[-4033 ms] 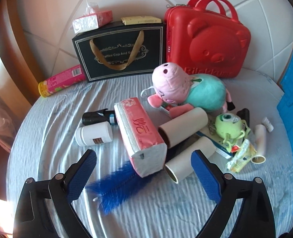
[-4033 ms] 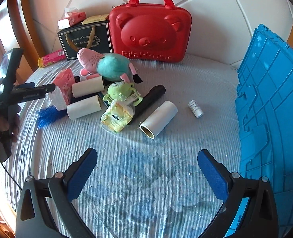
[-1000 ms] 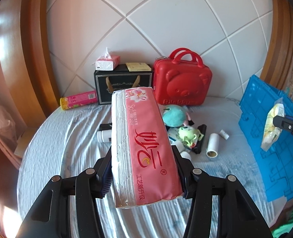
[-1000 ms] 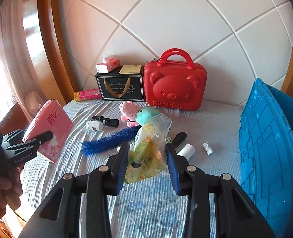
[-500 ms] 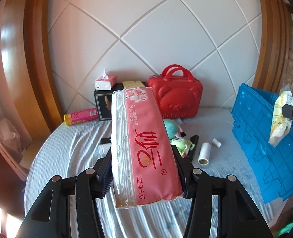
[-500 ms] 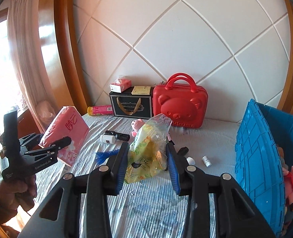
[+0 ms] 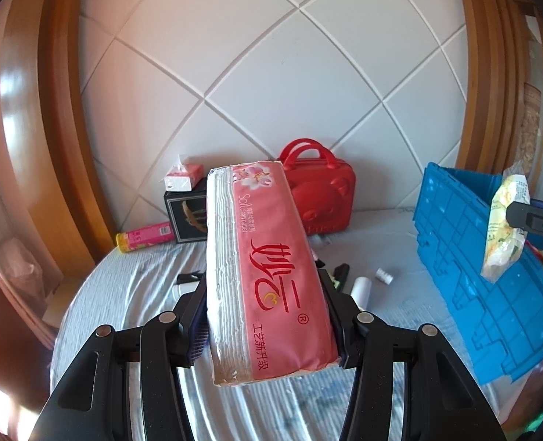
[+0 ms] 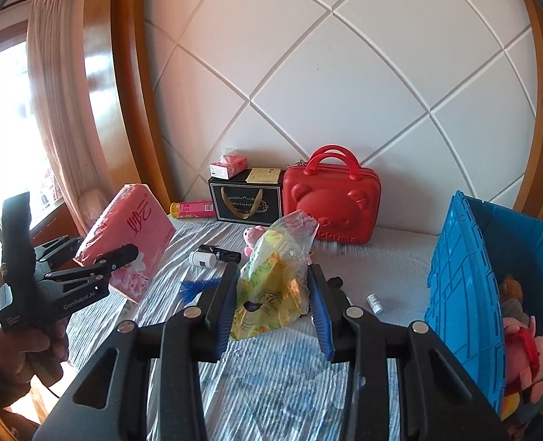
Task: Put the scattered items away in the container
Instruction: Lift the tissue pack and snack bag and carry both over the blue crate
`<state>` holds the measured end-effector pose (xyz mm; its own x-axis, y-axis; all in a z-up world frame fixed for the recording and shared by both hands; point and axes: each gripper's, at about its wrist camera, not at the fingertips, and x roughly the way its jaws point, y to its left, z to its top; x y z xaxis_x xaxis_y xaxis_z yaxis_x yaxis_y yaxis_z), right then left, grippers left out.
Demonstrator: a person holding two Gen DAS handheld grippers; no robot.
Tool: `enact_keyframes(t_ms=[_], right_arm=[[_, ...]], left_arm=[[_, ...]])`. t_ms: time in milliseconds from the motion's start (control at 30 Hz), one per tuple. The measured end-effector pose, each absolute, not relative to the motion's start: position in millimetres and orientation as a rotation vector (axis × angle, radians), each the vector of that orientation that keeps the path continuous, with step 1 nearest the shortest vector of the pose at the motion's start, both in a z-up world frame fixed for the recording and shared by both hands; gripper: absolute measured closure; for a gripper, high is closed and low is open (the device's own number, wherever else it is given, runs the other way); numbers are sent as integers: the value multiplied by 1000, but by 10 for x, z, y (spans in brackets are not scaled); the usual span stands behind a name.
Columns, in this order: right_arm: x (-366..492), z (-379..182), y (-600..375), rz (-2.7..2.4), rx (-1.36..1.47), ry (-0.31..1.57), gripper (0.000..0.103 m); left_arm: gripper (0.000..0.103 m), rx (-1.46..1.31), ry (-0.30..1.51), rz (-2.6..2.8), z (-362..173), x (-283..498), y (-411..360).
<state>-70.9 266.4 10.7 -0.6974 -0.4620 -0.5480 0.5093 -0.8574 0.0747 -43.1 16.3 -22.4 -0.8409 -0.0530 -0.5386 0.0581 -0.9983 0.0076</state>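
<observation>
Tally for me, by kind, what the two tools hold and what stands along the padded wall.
Tissue packs: 2 (pink pack in left tool, small box)
Snack bag: 1, in right tool
Red bear case: 1
Black gift bag: 1
Pink tube: 1
Flat yellow box: 1
Total: 7

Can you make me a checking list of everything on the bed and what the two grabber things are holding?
Surface: striped grey bedsheet, wrinkled.
Job's things: pink tissue pack and yellow snack bag held up; blue crate at the right holds plush toys.
Clutter: blue feather brush, white bottle, small vial, red bear case, black gift bag.
Grippers: left gripper clamps the pack; right gripper clamps the bag.
Cables: nothing seen.
Surroundings: padded white headboard, curtain.
</observation>
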Motion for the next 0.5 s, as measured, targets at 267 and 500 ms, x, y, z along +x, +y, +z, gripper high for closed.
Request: enact_keyframes(t_ms=[267, 500], right_arm=[[-686, 211, 3035, -2450, 733, 78, 66], [-688, 293, 3379, -2425, 699, 66, 66]], left_arm=[[52, 814, -3, -2942, -39, -308, 566], [52, 775, -20, -2933, 107, -230, 933]])
